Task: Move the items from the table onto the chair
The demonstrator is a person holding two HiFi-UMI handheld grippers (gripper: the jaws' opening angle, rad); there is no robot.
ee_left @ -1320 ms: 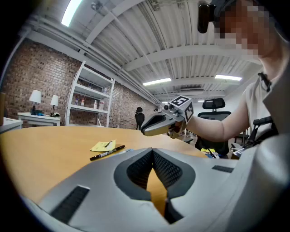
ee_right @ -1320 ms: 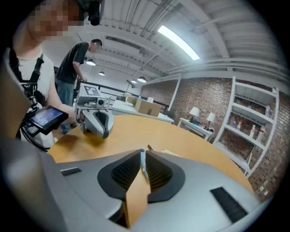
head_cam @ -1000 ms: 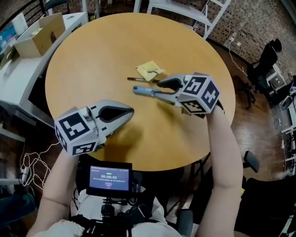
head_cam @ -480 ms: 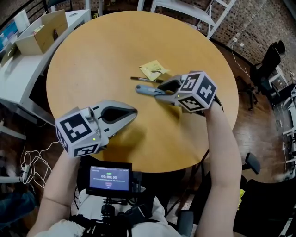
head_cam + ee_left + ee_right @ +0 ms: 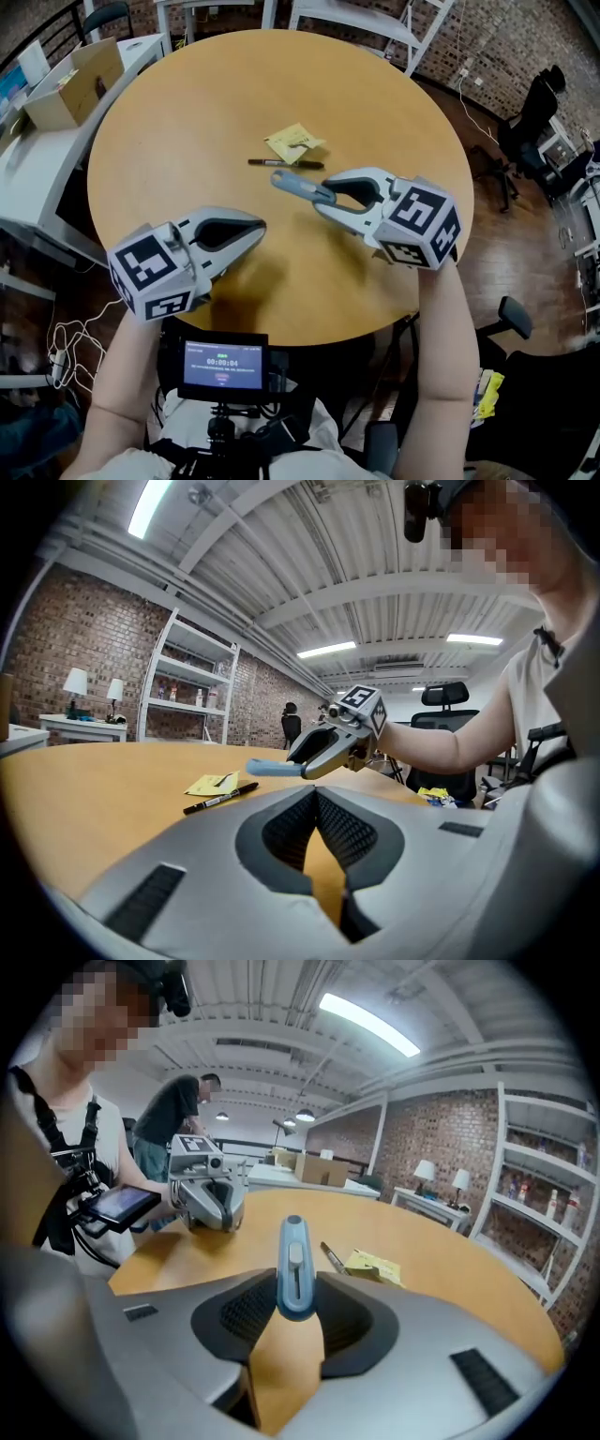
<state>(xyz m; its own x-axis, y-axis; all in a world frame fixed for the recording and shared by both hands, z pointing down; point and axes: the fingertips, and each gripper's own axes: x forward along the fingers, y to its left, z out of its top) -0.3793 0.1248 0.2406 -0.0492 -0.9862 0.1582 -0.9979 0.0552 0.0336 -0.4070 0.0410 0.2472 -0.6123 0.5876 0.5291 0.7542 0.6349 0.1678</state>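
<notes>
Blue knife [image 5: 298,185] lifted slightly, pen [image 5: 286,164] unmoved

A cardboard box [image 5: 66,82] (open-topped) sits on a white desk [image 5: 42,155], well beyond the left claw [image 5: 255,231] and to its left. Just behind that claw glows a small screen [image 5: 223,364]; white cables [image 5: 61,339] tangle to its left. A white rack [image 5: 375,21] stands well beyond the right claw [image 5: 319,192].

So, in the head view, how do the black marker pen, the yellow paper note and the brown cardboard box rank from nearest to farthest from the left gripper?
1. Black marker pen: on the table, just beyond the left gripper.
2. Yellow paper note: just behind the pen.
3. Brown cardboard box: on the white desk, far left.
</notes>
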